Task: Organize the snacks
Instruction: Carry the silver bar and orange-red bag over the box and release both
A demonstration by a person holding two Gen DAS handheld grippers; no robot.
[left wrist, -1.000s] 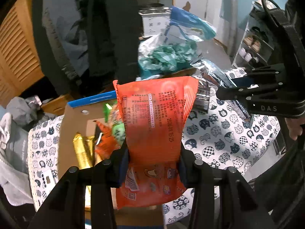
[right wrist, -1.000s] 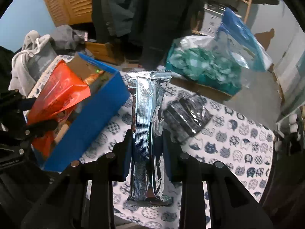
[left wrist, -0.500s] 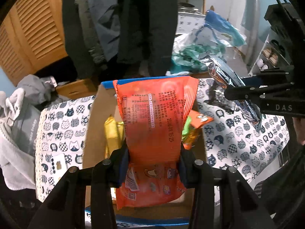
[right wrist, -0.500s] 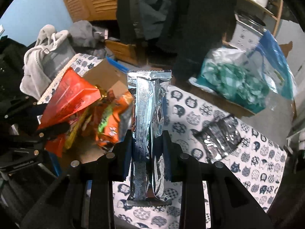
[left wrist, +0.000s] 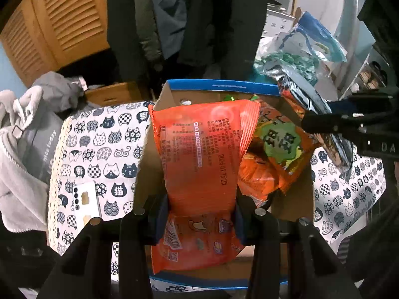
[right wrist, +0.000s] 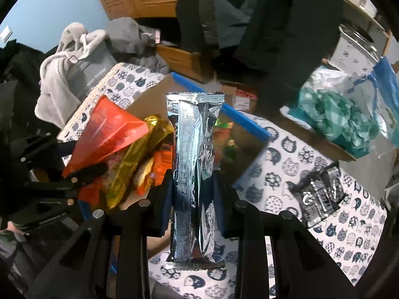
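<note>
My left gripper (left wrist: 200,214) is shut on an orange snack packet (left wrist: 199,154) and holds it over the open cardboard box with a blue rim (left wrist: 219,84). Orange and green snack bags (left wrist: 281,144) lie in the box to the right. My right gripper (right wrist: 193,206) is shut on a silver foil packet (right wrist: 192,164), upright over the box's near side (right wrist: 247,122). In the right wrist view the left gripper (right wrist: 49,184) with its orange packet (right wrist: 107,129) sits at the left, beside a yellow packet (right wrist: 134,164) in the box.
The box stands on a cat-print tablecloth (left wrist: 99,154). A dark foil packet (right wrist: 316,194) lies on the cloth at right. A white phone (left wrist: 86,201) lies left of the box. Grey clothes (left wrist: 27,144) pile at left; a plastic bag of teal items (right wrist: 349,114) sits behind.
Both grippers have moved over the box with their packets; the box has come to the centre of both views. The grips have not changed.
</note>
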